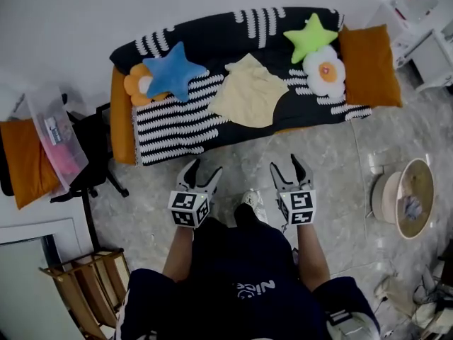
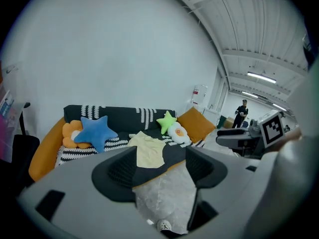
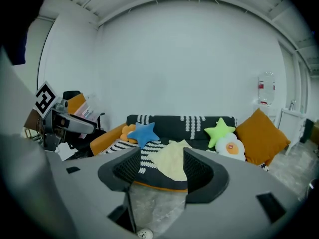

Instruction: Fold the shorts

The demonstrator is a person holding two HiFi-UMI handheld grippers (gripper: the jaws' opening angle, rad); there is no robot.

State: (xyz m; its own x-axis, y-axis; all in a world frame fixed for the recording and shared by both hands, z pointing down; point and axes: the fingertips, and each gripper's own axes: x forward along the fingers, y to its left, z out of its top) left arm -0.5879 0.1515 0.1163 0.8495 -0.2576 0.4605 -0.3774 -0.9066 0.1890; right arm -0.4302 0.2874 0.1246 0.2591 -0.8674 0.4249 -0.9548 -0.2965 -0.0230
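shorts [image 1: 249,91]: lying rumpled on the sofa [image 1: 177,129], far side, not reached yet
left gripper [image 1: 204,168]: jaws spread, empty, ready to grab
right gripper [image 1: 286,163]: same, we hold it spread, empty

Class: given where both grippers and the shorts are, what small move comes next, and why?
Probably reach both forward: the left gripper and right gripper hang open and empty over the floor, short of the yellow shorts on the sofa.
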